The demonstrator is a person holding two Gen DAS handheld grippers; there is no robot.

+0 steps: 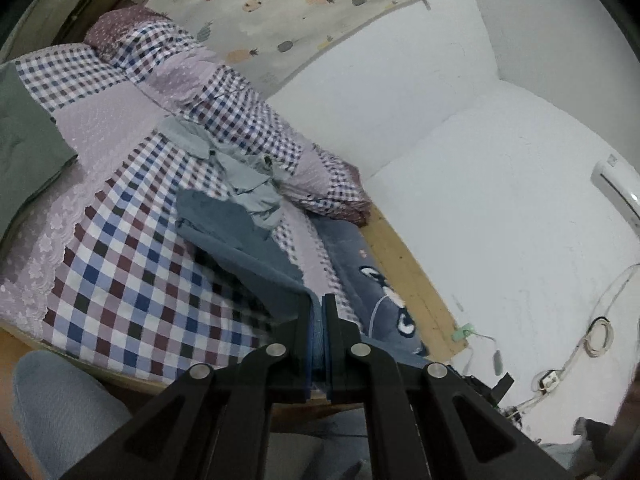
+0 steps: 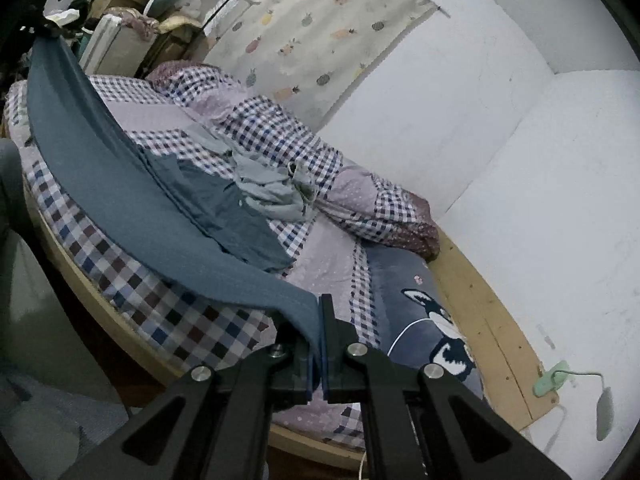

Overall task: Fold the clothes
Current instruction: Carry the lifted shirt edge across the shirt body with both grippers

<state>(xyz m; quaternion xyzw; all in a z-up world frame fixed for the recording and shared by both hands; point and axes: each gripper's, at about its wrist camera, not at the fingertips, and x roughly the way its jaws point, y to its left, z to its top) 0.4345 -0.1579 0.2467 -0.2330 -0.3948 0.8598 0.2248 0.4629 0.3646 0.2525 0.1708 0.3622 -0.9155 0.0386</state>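
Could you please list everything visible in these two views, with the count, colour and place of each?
dark blue garment: one, slate blue, stretched above the bed between both grippers
light blue clothes: one crumpled pile, pale blue-grey, mid-bed
checked bedspread: one, blue, maroon and white, covering the bed
rolled quilt: one, checked and lilac, along the wall side
navy blanket: one, navy with a white animal print, bed's near corner
pineapple curtain: one, cream with pastel fruit, on the wall
air conditioner: one, white, high on the wall
left gripper: black, shut on the garment
right gripper: black, shut on the garment
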